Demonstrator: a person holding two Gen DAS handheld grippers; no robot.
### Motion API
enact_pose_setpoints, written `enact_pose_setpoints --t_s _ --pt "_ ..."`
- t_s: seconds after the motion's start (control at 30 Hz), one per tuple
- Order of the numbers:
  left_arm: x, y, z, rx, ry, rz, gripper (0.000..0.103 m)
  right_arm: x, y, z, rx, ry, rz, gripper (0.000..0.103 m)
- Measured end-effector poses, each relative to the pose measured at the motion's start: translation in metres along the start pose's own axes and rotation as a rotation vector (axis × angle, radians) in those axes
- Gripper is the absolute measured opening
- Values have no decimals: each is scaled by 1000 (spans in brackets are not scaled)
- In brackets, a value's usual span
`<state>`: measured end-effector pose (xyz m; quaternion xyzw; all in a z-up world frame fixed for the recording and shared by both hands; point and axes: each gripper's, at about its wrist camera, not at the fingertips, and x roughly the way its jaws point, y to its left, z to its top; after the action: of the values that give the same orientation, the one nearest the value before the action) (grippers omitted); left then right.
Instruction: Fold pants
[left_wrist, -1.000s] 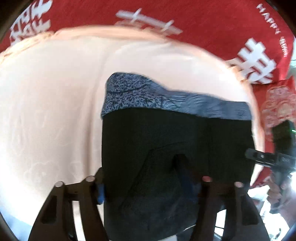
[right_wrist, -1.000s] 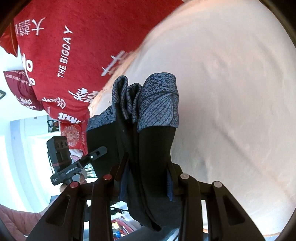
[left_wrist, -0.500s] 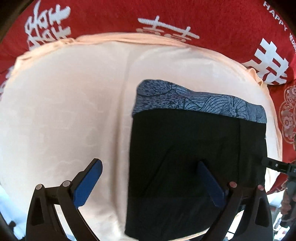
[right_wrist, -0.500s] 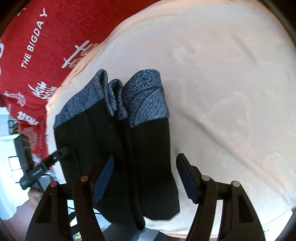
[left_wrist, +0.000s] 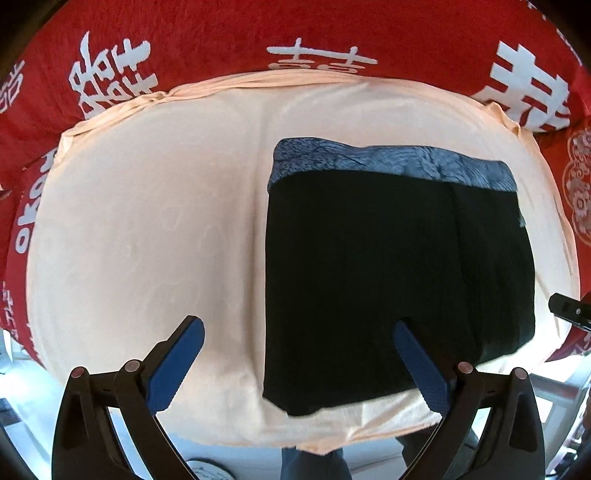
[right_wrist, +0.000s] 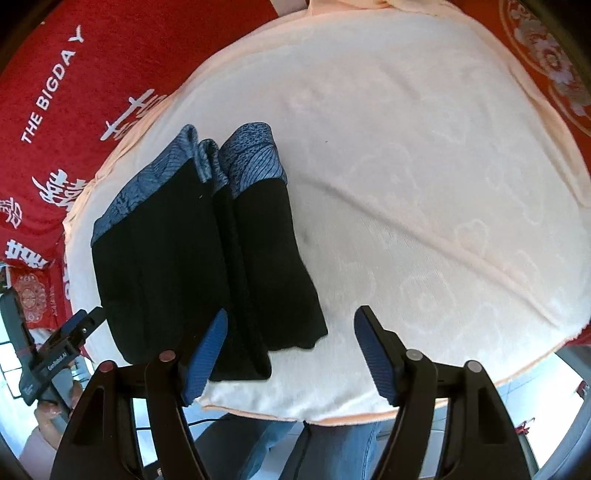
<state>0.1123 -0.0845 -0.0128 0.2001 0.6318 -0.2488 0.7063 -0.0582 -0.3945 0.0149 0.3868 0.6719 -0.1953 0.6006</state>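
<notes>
The black pants (left_wrist: 388, 280) with a blue-grey patterned waistband lie folded in a compact rectangle on the cream towel (left_wrist: 147, 229). In the right wrist view the pants (right_wrist: 192, 266) show as stacked folds at the towel's left side. My left gripper (left_wrist: 299, 362) is open and empty, raised above the pants' near edge. My right gripper (right_wrist: 291, 354) is open and empty, above the near right corner of the pants. The left gripper also shows in the right wrist view (right_wrist: 70, 332), at the far left.
The cream towel (right_wrist: 424, 184) lies on a red cloth (left_wrist: 221, 37) with white characters. The towel's near edge hangs over the table front. The person's jeans (right_wrist: 332, 450) are below it. The right gripper's tip (left_wrist: 569, 310) shows at the right edge.
Both grippers have opened and let go of the pants, then pulled back and up. The pants now lie flat and folded on the towel.
</notes>
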Motion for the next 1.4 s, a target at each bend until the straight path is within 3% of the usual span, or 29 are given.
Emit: enact_pose_setpoints --t_s 0.17,0.27,0.47,0.83,1.4 --pt "-20 -13 -11 28 14 29 103 -17 16 -15 -28 -36 -46 88" --pt "-34 -22 -16 56 1 51 103 -28 32 -25 -63 -62 -96 103" --pt "-61 -35 -21 91 -31 86 103 -42 60 -43 -122 -54 -177 103" --pt "-94 -32 -28 28 -42 101 103 -70 91 -64 -122 -41 -201 103" --pt "-107 -24 -34 2 -40 84 103 -87 113 -71 -153 -54 -247 103"
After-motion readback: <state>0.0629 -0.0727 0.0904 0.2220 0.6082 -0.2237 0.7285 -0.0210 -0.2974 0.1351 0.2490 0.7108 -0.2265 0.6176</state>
